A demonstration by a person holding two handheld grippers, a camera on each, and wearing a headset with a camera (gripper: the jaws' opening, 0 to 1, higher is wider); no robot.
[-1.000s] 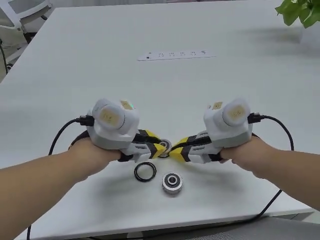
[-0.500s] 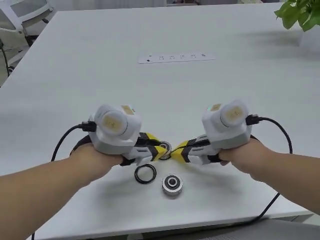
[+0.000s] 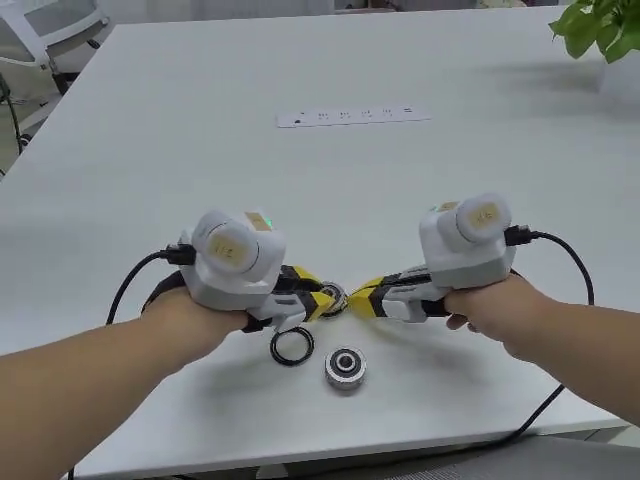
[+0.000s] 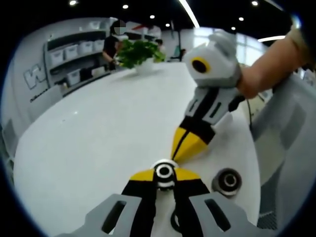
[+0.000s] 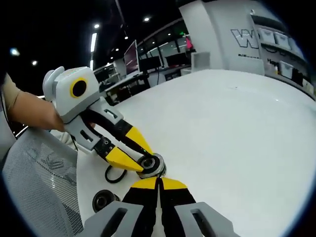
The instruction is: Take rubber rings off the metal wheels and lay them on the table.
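My left gripper (image 3: 320,300) is shut on a small metal wheel (image 3: 334,296) held just above the white table (image 3: 330,190). In the left gripper view the wheel (image 4: 164,174) sits between the yellow tips of that gripper (image 4: 164,178). My right gripper (image 3: 358,299) faces it from the right, jaws shut, tips against the wheel's dark rim (image 5: 151,165); whether they pinch the rubber there I cannot tell. A loose black rubber ring (image 3: 291,346) lies flat on the table below the left gripper. Next to it rests a second metal wheel (image 3: 345,366).
A white power strip (image 3: 353,113) lies at mid-table, far from the work. A green plant (image 3: 598,22) stands at the far right corner and an office chair (image 3: 40,40) at the far left. The table's front edge (image 3: 330,450) runs close below the second wheel.
The right gripper's body has shifted a little to the right and its tips stay at the wheel. The left gripper keeps its hold; ring and second wheel lie as before.
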